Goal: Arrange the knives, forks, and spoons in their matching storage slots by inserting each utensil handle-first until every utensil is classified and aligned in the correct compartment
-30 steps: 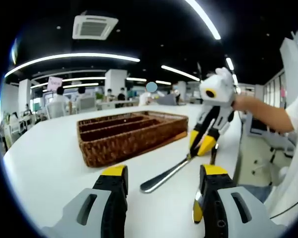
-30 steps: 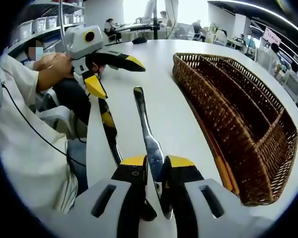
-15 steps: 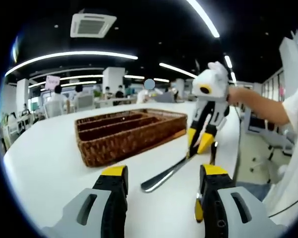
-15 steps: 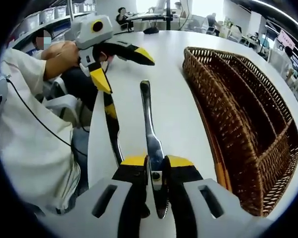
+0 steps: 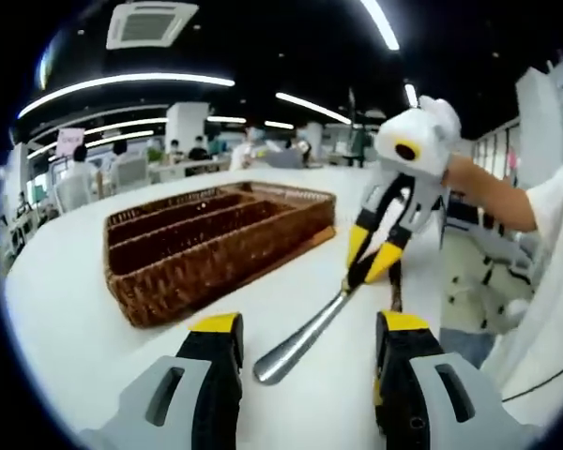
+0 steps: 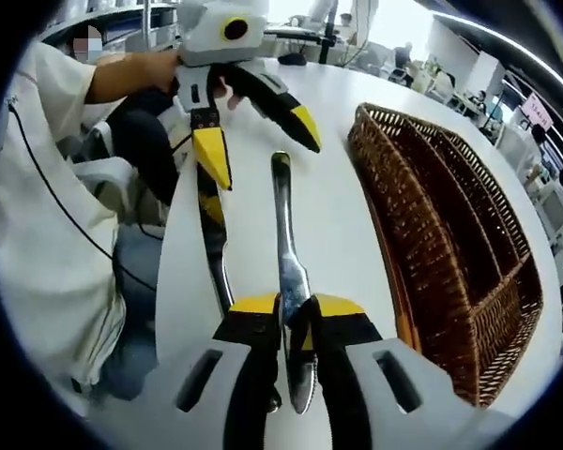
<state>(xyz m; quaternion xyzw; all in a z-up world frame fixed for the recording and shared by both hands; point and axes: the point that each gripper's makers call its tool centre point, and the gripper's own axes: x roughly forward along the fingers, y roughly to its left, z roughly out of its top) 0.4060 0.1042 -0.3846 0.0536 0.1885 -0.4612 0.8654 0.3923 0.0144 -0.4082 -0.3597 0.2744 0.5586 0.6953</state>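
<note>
My right gripper [image 6: 296, 305] is shut on the blade end of a silver knife [image 6: 283, 225]. Its handle points away, toward my left gripper [image 6: 263, 150], which is open; the handle's end lies close to that gripper's yellow fingertips [image 6: 214, 159]. In the left gripper view the knife [image 5: 300, 337] runs from my right gripper [image 5: 368, 272] down between my own open left gripper [image 5: 310, 328]. A brown wicker tray [image 6: 450, 234] with long slots lies on the white table, to the right of the knife; it is also the tray [image 5: 131, 295] at the left.
A second utensil [image 6: 214, 244] with a black and yellow handle lies on the table beside the knife, to its left. The table edge [image 6: 164, 272] and a person's sleeve [image 6: 38, 244] are on that side. Desks and people stand far behind.
The two grippers have come closer together. The knife handle's end now reaches my left gripper's open fingertips. My right gripper still holds the knife.
</note>
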